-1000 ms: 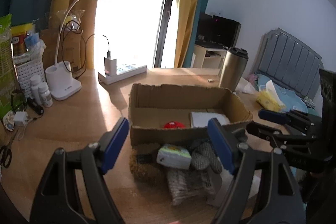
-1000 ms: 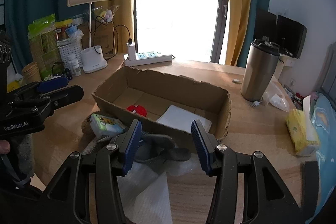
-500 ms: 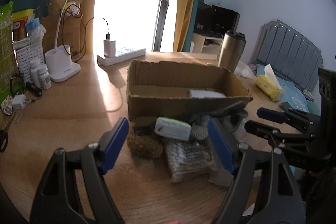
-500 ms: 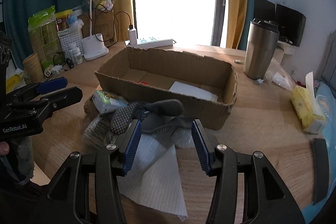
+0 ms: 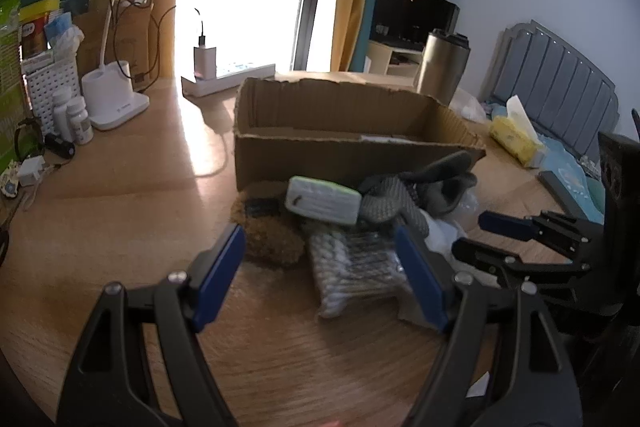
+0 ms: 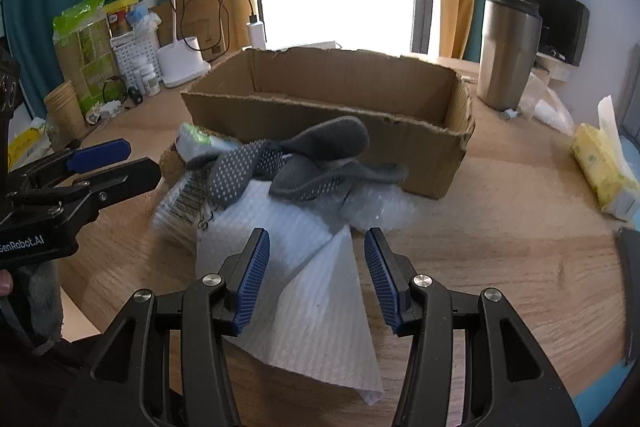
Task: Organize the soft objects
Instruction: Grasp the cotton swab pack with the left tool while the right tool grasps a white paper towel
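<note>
Now, in the left wrist view, the left tool (image 5: 320, 273) has come down lower than it was a moment ago, so the pile looks bigger and the inside of the cardboard box (image 5: 344, 131) is almost hidden behind its front wall. Its two blue pads stand wide apart with nothing between them. Just past them lie a clear packet (image 5: 352, 271), a brown fuzzy thing (image 5: 272, 239), a white and green pack (image 5: 322, 201) and a gray dotted glove (image 5: 404, 201), all heaped right against the front of the box. I think this means a grab is close but not started. To the left the wooden tabletop (image 5: 120, 227) is bare, so there is room on that side. On the right the right tool (image 5: 492, 237) sits very near, so that side is tight. In the right wrist view, the right tool (image 6: 316, 277) has sunk too. Its pads are apart and empty, hanging over a white paper towel (image 6: 304, 291). The gray dotted glove (image 6: 296, 163) lies on top of the towel, and some bubble wrap (image 6: 380, 207) is tucked just behind. The box (image 6: 360, 99) is open on top, with a torn rim to get over. The left tool (image 6: 116, 163) pokes in from the left, close to the pile. A steel cup (image 6: 508, 55) and a yellow tissue pack (image 6: 600, 167) stand well off to the right.
</note>
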The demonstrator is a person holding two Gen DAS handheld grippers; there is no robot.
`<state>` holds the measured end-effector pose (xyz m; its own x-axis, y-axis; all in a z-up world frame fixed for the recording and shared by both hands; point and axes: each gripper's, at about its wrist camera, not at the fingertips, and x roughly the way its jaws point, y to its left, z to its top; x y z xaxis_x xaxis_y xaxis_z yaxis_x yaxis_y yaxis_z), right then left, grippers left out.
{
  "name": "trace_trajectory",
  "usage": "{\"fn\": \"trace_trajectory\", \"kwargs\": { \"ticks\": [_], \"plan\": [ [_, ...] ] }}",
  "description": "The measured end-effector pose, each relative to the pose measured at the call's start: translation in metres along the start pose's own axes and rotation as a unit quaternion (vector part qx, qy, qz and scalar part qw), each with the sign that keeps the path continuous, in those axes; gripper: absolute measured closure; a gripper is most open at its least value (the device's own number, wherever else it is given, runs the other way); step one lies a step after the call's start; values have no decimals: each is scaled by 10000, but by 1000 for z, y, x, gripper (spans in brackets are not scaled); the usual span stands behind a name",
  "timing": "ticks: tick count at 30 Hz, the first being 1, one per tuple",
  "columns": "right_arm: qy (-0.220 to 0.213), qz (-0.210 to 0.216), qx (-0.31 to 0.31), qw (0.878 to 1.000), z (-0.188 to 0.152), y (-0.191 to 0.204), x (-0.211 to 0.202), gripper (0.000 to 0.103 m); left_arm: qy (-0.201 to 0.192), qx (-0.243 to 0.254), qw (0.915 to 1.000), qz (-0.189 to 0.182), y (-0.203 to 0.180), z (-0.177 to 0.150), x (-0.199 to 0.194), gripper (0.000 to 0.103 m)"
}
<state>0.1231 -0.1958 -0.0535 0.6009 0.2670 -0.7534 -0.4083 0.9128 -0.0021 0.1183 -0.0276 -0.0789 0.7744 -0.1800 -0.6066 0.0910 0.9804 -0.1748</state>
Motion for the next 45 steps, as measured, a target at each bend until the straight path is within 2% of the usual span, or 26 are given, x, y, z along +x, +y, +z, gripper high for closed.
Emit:
{"fn": "trace_trajectory", "kwargs": {
  "ticks": [8, 10, 12, 14, 17, 25, 36, 37, 38, 41, 45],
  "plan": [
    [188, -26, 130, 9997, -11, -10, 11, 51, 116, 111, 9999, -17, -8, -1, 7, 24],
    [233, -82, 95, 9996, -14, -10, 14, 54, 171, 127, 9998, 9, -10, -2, 10, 24],
    [222, -147, 41, 9996, -16, -10, 15, 71, 224, 141, 9996, 35, -12, -3, 12, 24],
    [227, -153, 24, 9996, -16, -12, 15, 84, 262, 174, 9995, 49, -14, -3, 15, 24],
    [175, -145, 36, 9997, -17, -17, 11, 90, 327, 231, 9992, 56, -18, -3, 19, 24],
    [-35, -301, 194, 9994, -18, -40, -5, 93, 536, 443, 9975, 105, -34, -5, 32, 24],
    [-247, -787, 684, 9942, -18, -86, -18, 92, 799, 566, 9951, 160, -45, -8, 49, 24],
    [-275, -786, 741, 9938, -18, -88, -20, 92, 835, 577, 9947, 185, -46, -9, 51, 24],
    [-311, -755, 823, 9933, -18, -91, -22, 86, 872, 589, 9942, 217, -46, -9, 53, 24],
    [-332, -634, 973, 9927, -18, -92, -23, 49, 967, 568, 9935, 211, -46, -10, 58, 24],
    [-204, -486, 1021, 9934, -20, -86, -22, 43, 1001, 611, 9928, 235, -47, -11, 62, 24]
  ]
}}
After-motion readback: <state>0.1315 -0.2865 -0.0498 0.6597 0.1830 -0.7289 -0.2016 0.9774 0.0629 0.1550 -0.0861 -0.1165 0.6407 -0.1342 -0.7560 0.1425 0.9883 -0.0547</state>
